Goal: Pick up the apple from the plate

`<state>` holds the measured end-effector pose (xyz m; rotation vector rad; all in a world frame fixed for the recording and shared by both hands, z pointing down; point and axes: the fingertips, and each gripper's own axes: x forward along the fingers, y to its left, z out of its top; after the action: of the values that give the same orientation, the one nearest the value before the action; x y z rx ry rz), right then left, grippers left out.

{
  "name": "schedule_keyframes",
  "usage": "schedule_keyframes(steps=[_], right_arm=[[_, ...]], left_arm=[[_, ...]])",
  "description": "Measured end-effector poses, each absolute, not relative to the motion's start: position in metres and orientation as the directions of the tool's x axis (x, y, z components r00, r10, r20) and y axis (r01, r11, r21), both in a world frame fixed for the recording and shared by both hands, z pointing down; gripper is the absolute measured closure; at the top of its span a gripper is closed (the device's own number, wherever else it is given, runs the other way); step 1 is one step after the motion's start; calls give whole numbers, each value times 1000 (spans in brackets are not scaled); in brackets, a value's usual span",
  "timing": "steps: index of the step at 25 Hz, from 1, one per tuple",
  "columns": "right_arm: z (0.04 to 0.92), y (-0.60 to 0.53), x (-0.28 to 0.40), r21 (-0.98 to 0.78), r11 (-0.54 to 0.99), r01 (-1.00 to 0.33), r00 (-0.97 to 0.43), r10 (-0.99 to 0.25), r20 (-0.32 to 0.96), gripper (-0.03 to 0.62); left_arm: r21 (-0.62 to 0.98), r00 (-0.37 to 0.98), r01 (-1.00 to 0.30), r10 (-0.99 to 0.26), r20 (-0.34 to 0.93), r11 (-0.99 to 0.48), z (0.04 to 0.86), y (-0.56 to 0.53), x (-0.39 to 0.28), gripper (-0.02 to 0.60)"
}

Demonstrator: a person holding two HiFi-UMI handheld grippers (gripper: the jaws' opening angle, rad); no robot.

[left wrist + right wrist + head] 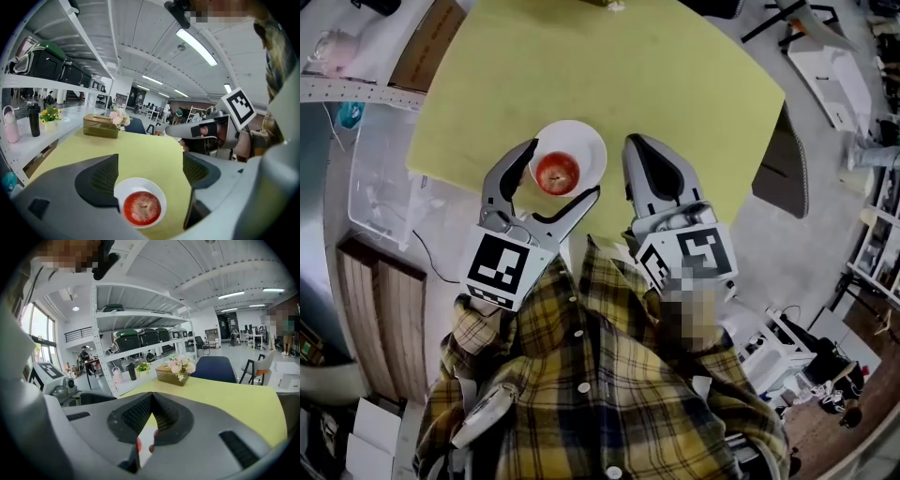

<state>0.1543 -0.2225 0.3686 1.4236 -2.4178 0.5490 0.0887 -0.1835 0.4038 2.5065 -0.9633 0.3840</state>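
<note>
A red apple (557,172) lies in a small white plate (586,141) near the front edge of the yellow-green table (675,75). My left gripper (564,169) is open, its two jaws wide apart with one on each side of the apple seen from above, and neither pad touches it. In the left gripper view the apple (141,207) sits low between the dark pads (101,180) on the plate (140,183). My right gripper (636,142) hangs shut and empty just right of the plate. In the right gripper view slivers of the apple (138,445) show below the shut right gripper (152,401).
A brown tissue box with pink flowers (101,126) stands at the table's far end. White shelving with bottles and a plant (33,119) runs along the left. A clear plastic bin (380,187) sits on the floor left of the table. A blue chair (213,369) stands beyond.
</note>
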Motion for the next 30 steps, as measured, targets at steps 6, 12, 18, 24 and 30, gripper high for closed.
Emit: schedule_keyframes(steps=[6,12,18,24,30], right_arm=[[385,-224,154,-195,425,-884,-466,-766,442,597],[404,-220,159,-211,399,-893,-450,-761,467,597],[419,-216,165,-217,389,-895,-445,-753,485,597],[431,-214,164,-224,389,-894,-448,-744,496,597],[440,-216,162,-225,393,-891,-452,-732,510,597]], left_arm=[[259,709,-681,-530,465,-684,441,-174,89,120],[256,691,-690,-511,511,-677,475,-169,88,118],[255,672,-702,-500,546,-665,502,-164,89,118],[253,668,-700,-486,564,-668,520,-160,91,118],[247,660,-700,-475,582,-670,534,-160,90,119]])
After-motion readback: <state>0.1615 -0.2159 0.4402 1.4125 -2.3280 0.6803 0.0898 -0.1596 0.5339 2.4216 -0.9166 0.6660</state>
